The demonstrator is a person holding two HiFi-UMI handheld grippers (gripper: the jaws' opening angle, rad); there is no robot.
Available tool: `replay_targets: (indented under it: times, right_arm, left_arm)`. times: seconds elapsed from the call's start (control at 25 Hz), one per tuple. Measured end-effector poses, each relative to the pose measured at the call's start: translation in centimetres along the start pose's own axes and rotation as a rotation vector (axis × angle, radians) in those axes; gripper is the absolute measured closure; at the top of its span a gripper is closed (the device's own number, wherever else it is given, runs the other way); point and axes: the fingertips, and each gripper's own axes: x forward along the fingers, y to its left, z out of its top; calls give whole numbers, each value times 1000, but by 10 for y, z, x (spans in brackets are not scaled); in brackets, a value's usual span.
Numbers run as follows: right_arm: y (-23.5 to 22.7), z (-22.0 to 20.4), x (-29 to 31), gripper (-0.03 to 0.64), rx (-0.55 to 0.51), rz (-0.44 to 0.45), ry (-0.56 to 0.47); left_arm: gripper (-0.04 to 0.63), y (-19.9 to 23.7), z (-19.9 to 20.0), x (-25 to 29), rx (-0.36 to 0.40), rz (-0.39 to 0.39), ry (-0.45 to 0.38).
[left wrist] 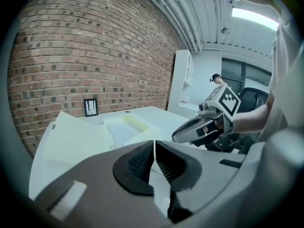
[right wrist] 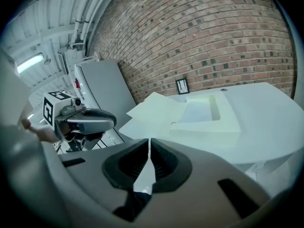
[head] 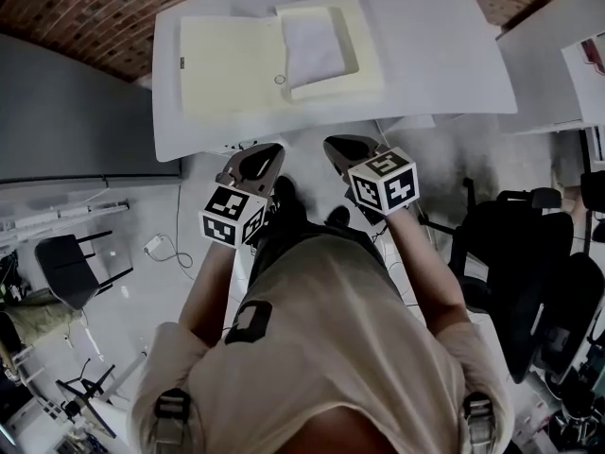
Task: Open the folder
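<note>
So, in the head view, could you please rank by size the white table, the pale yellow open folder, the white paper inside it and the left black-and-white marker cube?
1. white table
2. pale yellow open folder
3. white paper and left marker cube: look alike; cube is nearer the camera, so unranked.

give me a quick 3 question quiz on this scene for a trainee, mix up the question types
1. True or false: the folder lies open on the white table.
2. What is between the jaws of the left gripper? A a sheet of paper; B the folder's cover; C nothing.
3. Fill in: the jaws of the right gripper are ____ (open or shut).

Key: 1 true. 2 C. 3 shut.
</note>
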Motion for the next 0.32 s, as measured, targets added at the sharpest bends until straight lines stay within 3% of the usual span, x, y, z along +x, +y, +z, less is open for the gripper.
replay_targets:
  times: [0.32]
  right_arm:
    - [0,-14,0,602,31,-1,16]
  left_arm:
    - [584,4,-9,-8,-20,28,16]
